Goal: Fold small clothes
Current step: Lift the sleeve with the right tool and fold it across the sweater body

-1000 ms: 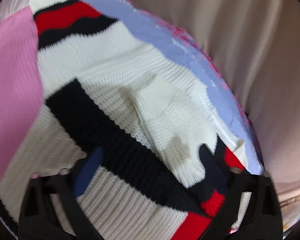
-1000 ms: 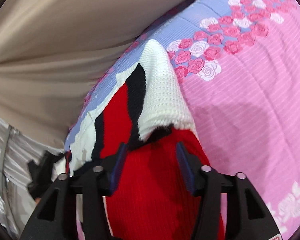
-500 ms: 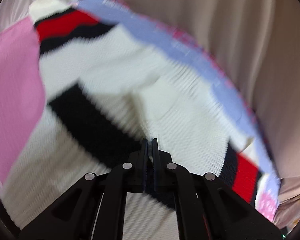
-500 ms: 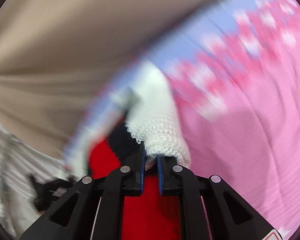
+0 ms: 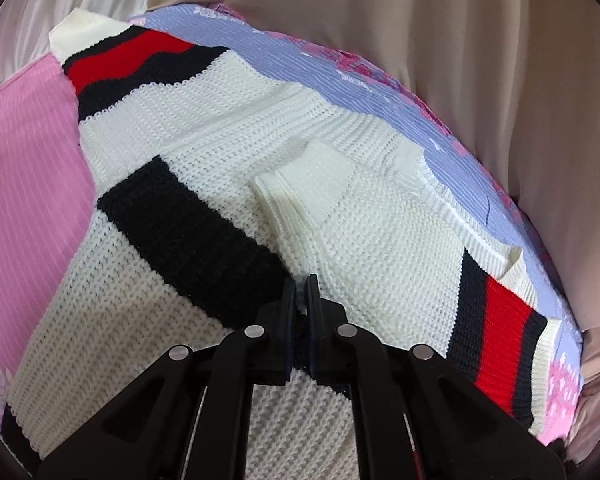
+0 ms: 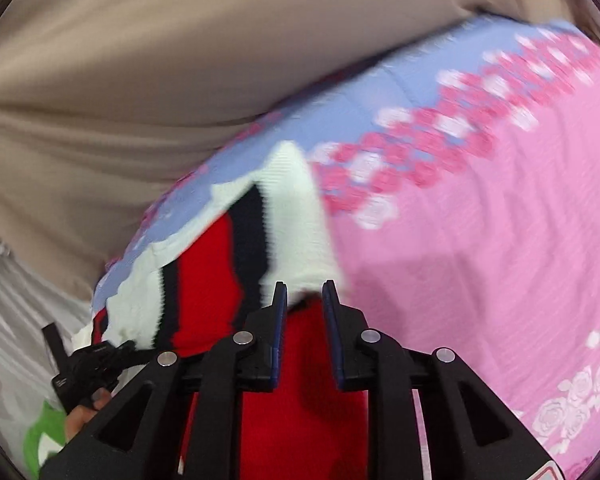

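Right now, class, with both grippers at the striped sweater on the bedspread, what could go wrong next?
1. The left gripper pinches only a small fold of the sweater; loose knit could slip out when lifted.
2. The right gripper has a wider gap around the white edge, so its hold looks uncertain.
3. The sweater lies near the edge of the bedspread; a pull might drag it off.

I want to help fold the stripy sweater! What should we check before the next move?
1. Left gripper pinching the sweater: ok, jaws nearly shut on knit.
2. Right gripper holding the sweater: cannot tell, jaws slightly apart, picture blurred.
3. White cuff lying flat on the sweater body: ok.
4. Sweater fully on the bedspread: ok in the left wrist view.
5. Grippers apart from each other: ok.
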